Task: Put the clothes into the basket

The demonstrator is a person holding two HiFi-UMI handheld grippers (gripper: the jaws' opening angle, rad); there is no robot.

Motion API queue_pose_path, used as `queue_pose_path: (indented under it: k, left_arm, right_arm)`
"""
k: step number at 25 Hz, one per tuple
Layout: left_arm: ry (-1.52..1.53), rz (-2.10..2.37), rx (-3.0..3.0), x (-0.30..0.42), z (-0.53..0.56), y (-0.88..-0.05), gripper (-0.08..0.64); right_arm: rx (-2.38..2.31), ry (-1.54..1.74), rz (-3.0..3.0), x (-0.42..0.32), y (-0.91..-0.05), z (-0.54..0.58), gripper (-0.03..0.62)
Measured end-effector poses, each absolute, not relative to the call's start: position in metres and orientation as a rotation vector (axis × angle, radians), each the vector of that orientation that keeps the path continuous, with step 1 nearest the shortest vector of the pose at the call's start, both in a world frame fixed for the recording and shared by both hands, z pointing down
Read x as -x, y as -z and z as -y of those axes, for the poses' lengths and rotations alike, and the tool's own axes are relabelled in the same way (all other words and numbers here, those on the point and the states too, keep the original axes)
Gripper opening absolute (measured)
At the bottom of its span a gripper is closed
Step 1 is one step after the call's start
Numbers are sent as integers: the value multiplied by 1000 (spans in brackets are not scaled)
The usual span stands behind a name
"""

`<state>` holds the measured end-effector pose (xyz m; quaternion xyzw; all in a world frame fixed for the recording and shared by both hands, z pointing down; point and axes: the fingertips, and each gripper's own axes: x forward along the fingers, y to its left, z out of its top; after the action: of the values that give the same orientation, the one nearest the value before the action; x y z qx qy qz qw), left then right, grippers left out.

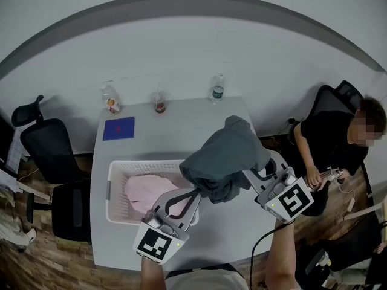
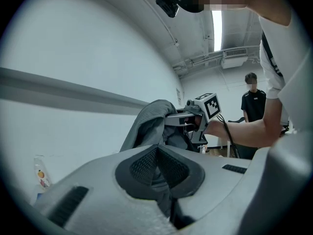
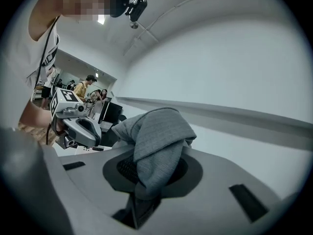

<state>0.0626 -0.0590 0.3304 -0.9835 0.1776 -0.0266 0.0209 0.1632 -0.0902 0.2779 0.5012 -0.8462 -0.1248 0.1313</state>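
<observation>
head view: a grey garment [image 1: 225,162] hangs bunched between both tools, above the white table [image 1: 181,125]. the left gripper [image 1: 195,193] pinches its hem at 7 o'clock and the right gripper [image 1: 249,177] at 4 o'clock, likely so the cloth stays gathered and clears the rim. the basket [image 1: 115,174] sits at 8 o'clock of the garment, with a pink garment [image 1: 145,192] already inside. three bottles [image 1: 159,101] stand along the table's 12 o'clock edge, their labels too small to read.

left gripper view: the jaws are clamped together on a fold of grey cloth, with the rest rising at 12 o'clock.

right gripper view: these jaws are also nearly closed, gripping a thick fold that drapes over the pads. the only print is the square markers on each cube.
</observation>
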Motion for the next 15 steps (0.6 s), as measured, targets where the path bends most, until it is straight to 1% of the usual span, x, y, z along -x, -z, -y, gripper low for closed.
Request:
queue_pose_path:
  k: [8, 15]
  left_arm:
    - [49, -650, 3001, -28, 57, -312, 6]
    - [30, -734, 2948, 6, 58, -296, 6]
  right_arm:
    - [-1412, 542, 2495, -130, -215, 91, 71]
    - [-1340, 593, 2495, -91, -193, 98, 71]
